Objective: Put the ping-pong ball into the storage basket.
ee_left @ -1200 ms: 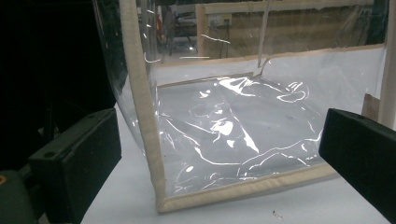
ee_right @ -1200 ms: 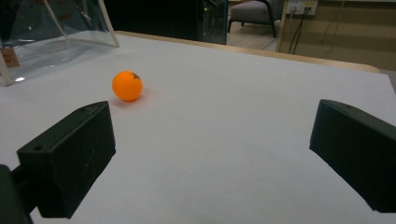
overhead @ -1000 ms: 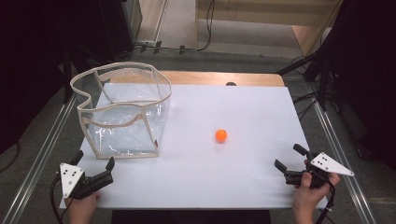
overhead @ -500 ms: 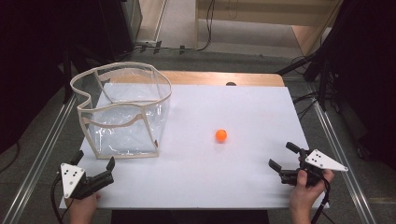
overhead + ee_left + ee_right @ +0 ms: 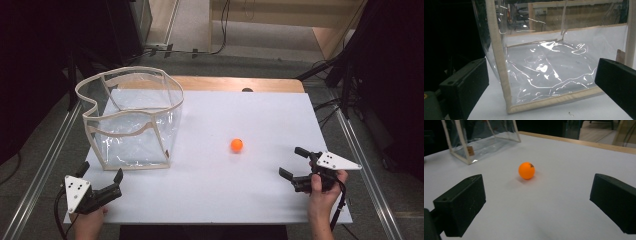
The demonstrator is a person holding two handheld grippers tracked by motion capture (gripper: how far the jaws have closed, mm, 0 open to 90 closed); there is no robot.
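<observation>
The left tongs [image 5: 101,183] sit low at the near left, jaws spread wide, held by a hand [image 5: 87,222] from below. The right tongs [image 5: 295,164], also gaping, point inward from the right hand [image 5: 324,192].

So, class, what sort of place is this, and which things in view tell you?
Likely a lab or recording workshop: a white-topped table, cables on the floor, and hand-held grippers working near an orange ball.

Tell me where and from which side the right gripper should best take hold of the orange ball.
Probably across its widest middle, coming in low from the person's side. The orange ball is round and lies free on the white table, apart from the clear bag. The right gripper already faces it with jaws open, wider than the ball. Closing gently should keep it from rolling away.
</observation>
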